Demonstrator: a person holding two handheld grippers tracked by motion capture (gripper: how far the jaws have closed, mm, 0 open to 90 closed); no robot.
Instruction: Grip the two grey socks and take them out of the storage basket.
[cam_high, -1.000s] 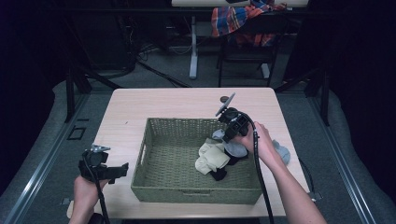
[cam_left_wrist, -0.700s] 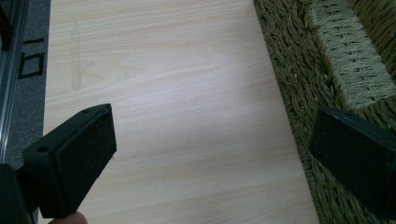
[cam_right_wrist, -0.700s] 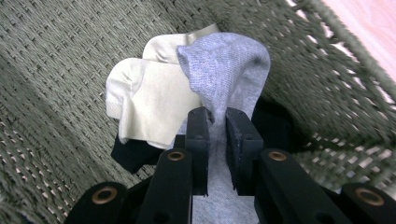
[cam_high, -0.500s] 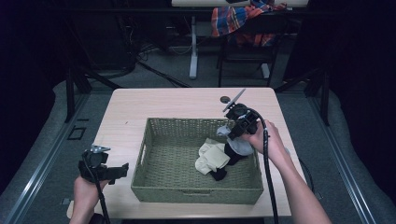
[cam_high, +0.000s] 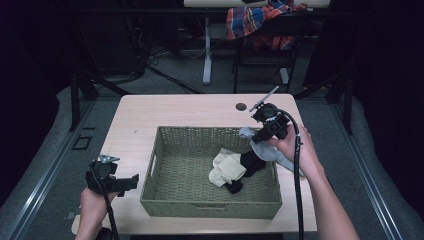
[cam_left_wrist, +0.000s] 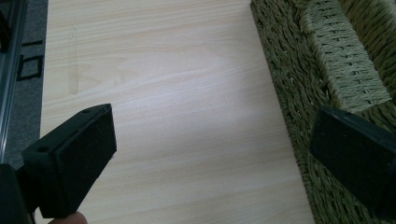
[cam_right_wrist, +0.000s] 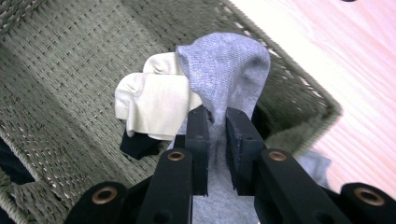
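My right gripper (cam_high: 261, 134) is clamped on the grey sock (cam_right_wrist: 224, 70), right of frame centre, over the basket's (cam_high: 150, 170) right rim. My left gripper (cam_high: 131, 182), lower left, is wide open over the table (cam_left_wrist: 177, 93), holding nothing.

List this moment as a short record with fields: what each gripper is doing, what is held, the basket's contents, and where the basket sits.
right gripper: right gripper shut on the grey sock, held above the basket's right rim
held item: grey sock, pinched between the jaws, its free end hanging over the rim
left gripper: left gripper open, nothing between the jaws, over bare table beside the basket's left wall
basket: woven green basket in the middle of the wooden table
basket contents: cream sock and black sock lying together
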